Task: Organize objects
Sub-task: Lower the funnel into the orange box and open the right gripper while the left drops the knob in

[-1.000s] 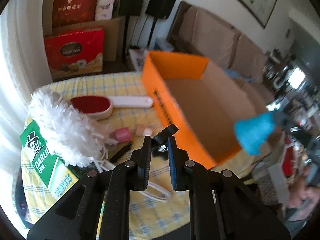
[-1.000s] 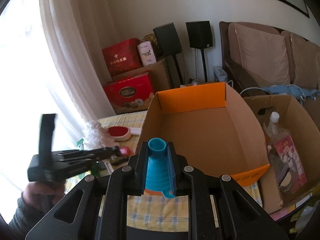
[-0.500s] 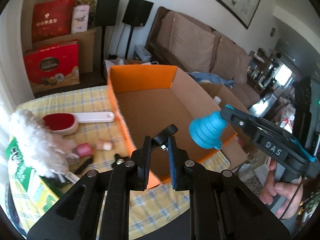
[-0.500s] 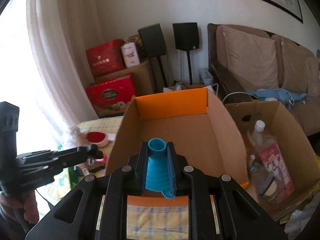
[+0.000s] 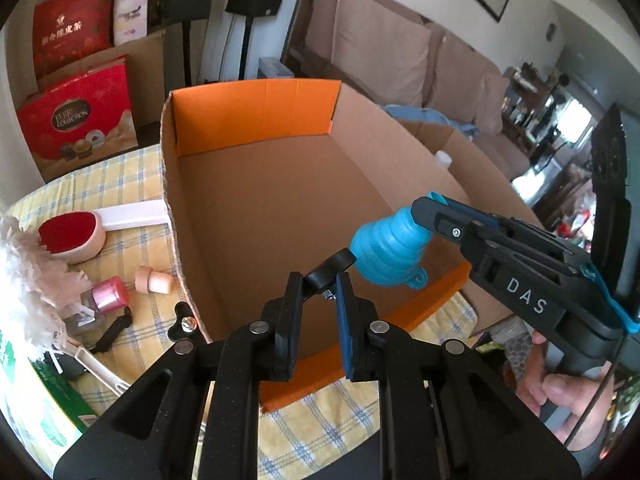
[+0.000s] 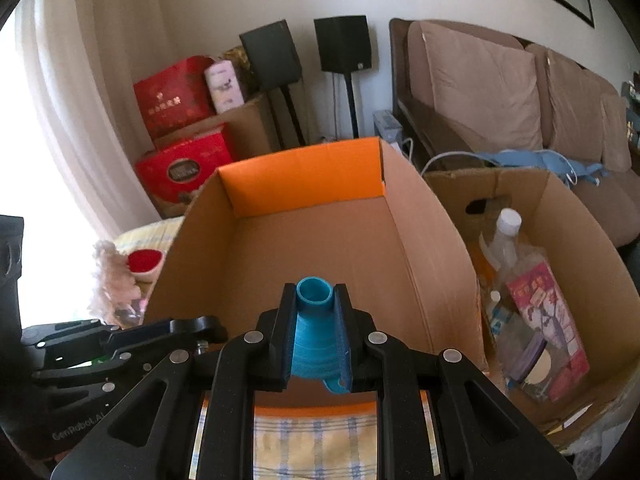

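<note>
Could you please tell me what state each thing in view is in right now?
left gripper: shut on a small black knob, above the orange box.
right gripper: shut on the blue funnel, spout pointing away.
orange box: open, nothing in it.
red brush: lying on the table beside the box.
pink bottle: lying on its side.
brown carton: open, holding bottles and packets.

My right gripper (image 6: 314, 330) clamps a blue ribbed collapsible funnel (image 6: 314, 332), spout pointing forward, over the near end of the open orange cardboard box (image 6: 304, 192). My left gripper (image 5: 318, 300) pinches a small black knob with a metal screw (image 5: 330, 272) above the same box's near edge.
</note>
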The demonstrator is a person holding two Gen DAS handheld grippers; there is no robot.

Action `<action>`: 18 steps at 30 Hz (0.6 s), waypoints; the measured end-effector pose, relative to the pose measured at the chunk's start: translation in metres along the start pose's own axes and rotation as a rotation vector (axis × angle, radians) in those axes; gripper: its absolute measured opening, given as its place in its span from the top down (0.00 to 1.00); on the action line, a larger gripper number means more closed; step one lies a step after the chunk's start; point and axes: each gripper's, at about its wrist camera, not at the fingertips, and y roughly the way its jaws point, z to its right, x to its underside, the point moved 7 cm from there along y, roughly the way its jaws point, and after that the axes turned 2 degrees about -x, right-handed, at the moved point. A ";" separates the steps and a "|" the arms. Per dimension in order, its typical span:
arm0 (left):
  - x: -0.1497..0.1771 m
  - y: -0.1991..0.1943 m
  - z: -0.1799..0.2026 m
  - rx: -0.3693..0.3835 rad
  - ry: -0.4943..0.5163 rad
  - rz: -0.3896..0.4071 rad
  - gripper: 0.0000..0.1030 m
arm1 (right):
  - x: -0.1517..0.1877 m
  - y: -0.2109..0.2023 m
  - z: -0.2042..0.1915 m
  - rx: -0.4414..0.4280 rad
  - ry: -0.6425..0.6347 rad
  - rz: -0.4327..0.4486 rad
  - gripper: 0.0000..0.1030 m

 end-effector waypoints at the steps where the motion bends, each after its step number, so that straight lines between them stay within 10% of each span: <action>1: 0.001 0.002 0.000 -0.005 0.003 -0.004 0.85 | 0.001 0.002 0.001 0.002 0.001 -0.006 0.84; 6: 0.005 0.009 0.002 -0.031 0.015 -0.022 0.82 | 0.008 0.011 0.006 0.017 -0.001 -0.035 0.83; 18: -0.004 -0.033 -0.018 -0.099 -0.032 0.081 0.17 | 0.004 -0.010 0.004 0.033 -0.010 0.001 0.51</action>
